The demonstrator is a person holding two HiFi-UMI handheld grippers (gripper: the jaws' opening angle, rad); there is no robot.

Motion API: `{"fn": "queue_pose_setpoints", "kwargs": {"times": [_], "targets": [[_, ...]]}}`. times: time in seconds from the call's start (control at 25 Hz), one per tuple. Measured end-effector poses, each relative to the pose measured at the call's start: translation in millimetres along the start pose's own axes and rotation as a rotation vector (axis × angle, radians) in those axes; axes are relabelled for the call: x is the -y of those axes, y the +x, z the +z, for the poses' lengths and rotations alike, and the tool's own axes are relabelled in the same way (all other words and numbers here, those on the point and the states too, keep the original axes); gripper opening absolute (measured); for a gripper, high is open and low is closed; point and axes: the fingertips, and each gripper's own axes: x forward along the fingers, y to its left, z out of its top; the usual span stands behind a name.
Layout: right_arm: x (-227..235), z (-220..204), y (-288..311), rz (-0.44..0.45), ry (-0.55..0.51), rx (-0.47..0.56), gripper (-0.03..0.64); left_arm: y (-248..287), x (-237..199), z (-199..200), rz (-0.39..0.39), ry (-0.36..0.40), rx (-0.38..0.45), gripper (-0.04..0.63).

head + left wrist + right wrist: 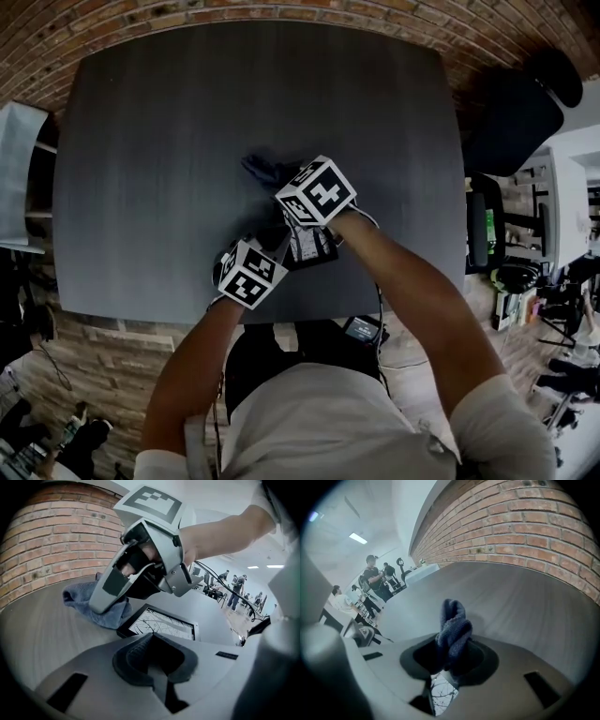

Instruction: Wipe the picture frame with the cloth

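A black picture frame [161, 623] with a branch print lies flat on the dark table [187, 141], near its front edge. Part of the frame [307, 248] shows below the marker cubes in the head view. My right gripper [452, 656] is shut on a bunched blue cloth [452, 630] and hangs over the frame's far left corner; the print shows through the gap under its jaws. The cloth [86, 599] trails onto the table beside the frame. My left gripper [151, 660] is shut at the frame's near edge, which it hides. I see nothing between its pads.
A brick wall [525, 531] runs behind the table. A black office chair [511, 112] stands at the right and a white shelf [19, 173] at the left. People [236, 590] stand far off in the room.
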Motion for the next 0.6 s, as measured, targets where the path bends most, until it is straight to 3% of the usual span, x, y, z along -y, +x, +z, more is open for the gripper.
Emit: {"fn": "queue_pose_setpoints", "kwargs": {"times": [0.6], "targets": [[22, -32, -22, -0.050, 0.024, -0.009, 0.100, -1, -3, -2, 0.109, -0.046, 0.013, 0.008]]}}
